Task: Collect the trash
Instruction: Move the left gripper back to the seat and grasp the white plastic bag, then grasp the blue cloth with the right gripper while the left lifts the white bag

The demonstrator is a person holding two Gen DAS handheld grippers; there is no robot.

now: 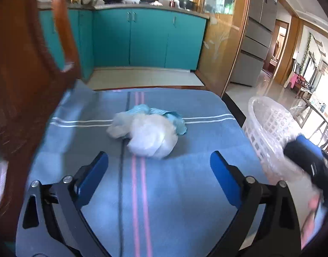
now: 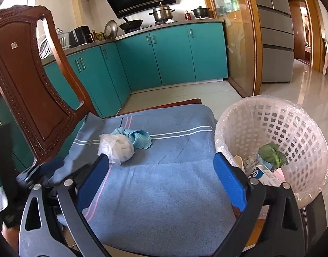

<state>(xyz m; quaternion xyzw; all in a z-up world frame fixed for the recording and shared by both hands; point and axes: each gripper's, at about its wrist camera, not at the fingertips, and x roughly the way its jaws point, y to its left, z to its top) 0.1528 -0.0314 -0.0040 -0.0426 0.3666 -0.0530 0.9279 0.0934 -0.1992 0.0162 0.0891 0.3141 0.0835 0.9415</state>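
A crumpled white plastic bag [image 1: 149,137] [image 2: 118,146] lies on a blue striped towel [image 1: 168,182] [image 2: 164,182] that covers a chair seat, with a light blue rag [image 1: 174,117] [image 2: 138,138] bunched behind it. My left gripper [image 1: 158,162] is open, just short of the bag, which lies ahead between the fingers. My right gripper [image 2: 161,167] is open over the towel, the bag near its left fingertip. A white lattice bin [image 2: 292,128] [image 1: 264,128] lined with clear plastic stands to the right, holding a green leaf [image 2: 271,153], a carton and other scraps.
The carved wooden chair back [image 2: 29,90] [image 1: 24,75] rises at the left. Teal kitchen cabinets [image 2: 164,57] with pots on the counter lie beyond. A glass-panelled wooden door frame [image 2: 243,42] and a grey fridge [image 2: 275,42] stand at the right, past a glossy tiled floor.
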